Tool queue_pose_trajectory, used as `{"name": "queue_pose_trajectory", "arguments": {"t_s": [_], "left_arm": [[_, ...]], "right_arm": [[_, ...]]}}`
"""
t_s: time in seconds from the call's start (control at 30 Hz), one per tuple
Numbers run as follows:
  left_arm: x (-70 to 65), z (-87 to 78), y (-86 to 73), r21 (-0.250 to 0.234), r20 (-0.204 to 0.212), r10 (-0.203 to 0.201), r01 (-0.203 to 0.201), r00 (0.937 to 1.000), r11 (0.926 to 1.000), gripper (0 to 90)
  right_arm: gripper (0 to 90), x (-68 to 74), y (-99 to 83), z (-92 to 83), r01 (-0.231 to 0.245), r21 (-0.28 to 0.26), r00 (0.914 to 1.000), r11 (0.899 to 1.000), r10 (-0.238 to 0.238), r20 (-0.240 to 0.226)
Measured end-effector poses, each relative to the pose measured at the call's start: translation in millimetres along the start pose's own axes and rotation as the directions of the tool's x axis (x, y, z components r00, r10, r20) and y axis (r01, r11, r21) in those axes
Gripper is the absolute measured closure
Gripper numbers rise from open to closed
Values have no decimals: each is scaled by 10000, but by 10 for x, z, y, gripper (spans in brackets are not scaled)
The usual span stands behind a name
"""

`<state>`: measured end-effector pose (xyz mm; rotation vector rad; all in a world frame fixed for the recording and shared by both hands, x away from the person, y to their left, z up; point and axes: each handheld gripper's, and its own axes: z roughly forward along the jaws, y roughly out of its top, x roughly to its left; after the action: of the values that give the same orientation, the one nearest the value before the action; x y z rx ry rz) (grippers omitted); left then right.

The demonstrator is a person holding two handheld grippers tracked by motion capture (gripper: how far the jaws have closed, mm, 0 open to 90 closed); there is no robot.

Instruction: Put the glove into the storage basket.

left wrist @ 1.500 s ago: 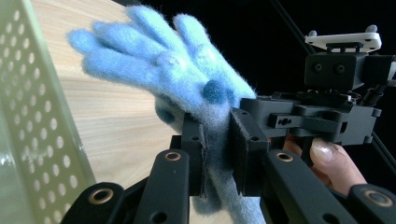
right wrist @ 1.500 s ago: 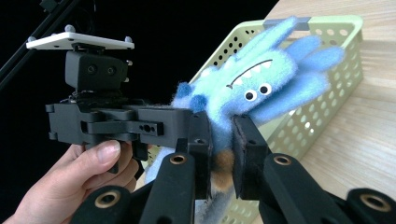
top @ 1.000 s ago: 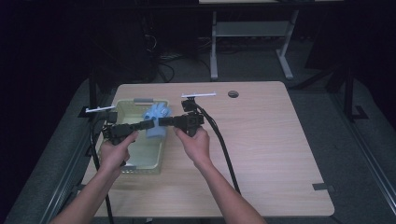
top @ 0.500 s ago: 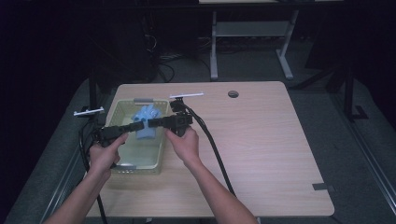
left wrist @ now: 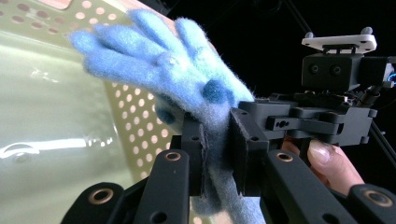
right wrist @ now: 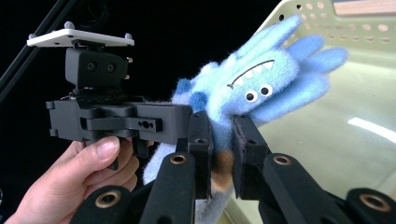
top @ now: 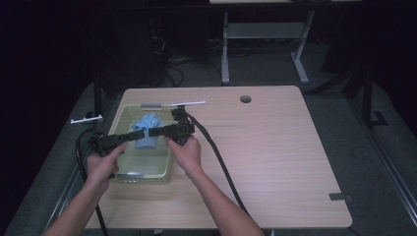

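Blue plush toy [top: 147, 132] lengthwise, spikes toward basket's [top: 129, 176] far end

Changes vs. earlier frames, high view: left gripper [top: 139, 134] w/ its hand – shifted toward table's left edge and a bit nearer the person; now over the left half of the basket [top: 129, 175], was nearer basket centre. Right gripper [top: 153, 132] w/ its hand – shifted left too; was at basket's right rim, now over basket interior. Blue plush toy [top: 147, 132], pinched between both – carried along leftward and slightly lower, now sits over basket's middle/far part rather than by the right rim. Right gripper's cable [top: 216, 152] – trails further left across tabletop accordingly.
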<state>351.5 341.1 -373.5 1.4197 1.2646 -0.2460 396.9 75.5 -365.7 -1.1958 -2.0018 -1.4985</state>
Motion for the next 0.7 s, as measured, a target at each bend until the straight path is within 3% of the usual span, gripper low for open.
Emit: {"name": "queue_pose_trajectory", "arguments": {"t_s": [0.43,0.53,0.7], "left_arm": [[223,-143,-4,-35,120,-600,600,9981,9982,775],[246,-161,-6,-46,83,-589,590,9982,9982,770],[296,-166,-7,97,109,-867,866,9962,9962,691]], "right_arm": [[800,-51,-30,271,-447,96,9985,9990,450,-307],[804,-59,-32,309,-450,111,9984,9989,454,-324],[813,-64,-38,349,-456,73,9983,9989,458,-366]]}}
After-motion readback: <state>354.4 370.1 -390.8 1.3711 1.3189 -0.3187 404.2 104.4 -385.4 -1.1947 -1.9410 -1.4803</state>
